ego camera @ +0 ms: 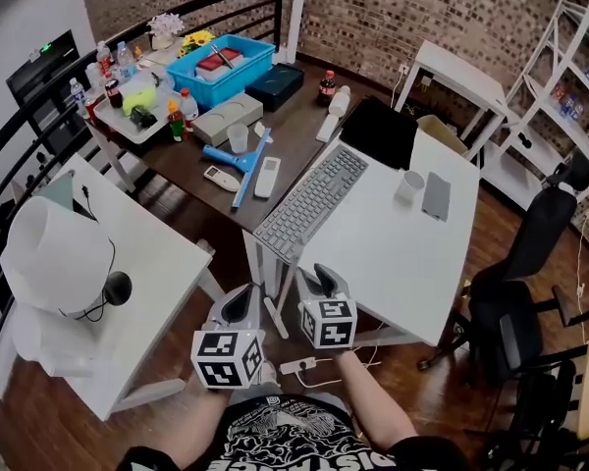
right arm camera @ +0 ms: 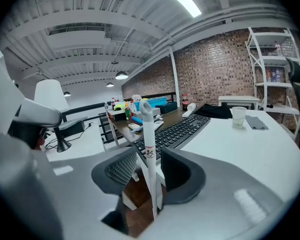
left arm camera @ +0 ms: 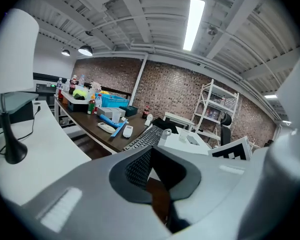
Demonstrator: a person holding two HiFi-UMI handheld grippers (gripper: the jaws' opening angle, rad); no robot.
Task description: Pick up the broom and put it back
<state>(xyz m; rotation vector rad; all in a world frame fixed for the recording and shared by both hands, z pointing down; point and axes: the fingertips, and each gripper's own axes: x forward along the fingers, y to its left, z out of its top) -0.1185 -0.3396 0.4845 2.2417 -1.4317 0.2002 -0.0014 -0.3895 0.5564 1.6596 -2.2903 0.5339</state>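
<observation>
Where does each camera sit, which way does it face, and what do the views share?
Head view: on the person's head, facing steeply down over the white desk; both forearms, left tongs and right tongs show.
Left gripper view: on the left tongs, looking along their shut jaws toward the keyboard.
Right gripper view: on the right tongs, looking along open jaws astride the white broom handle.
Shared: all three see the keyboard.

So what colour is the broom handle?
White broom handle, clearest in the right gripper view.

Upright white broom handle (right arm camera: 148,144)
</observation>
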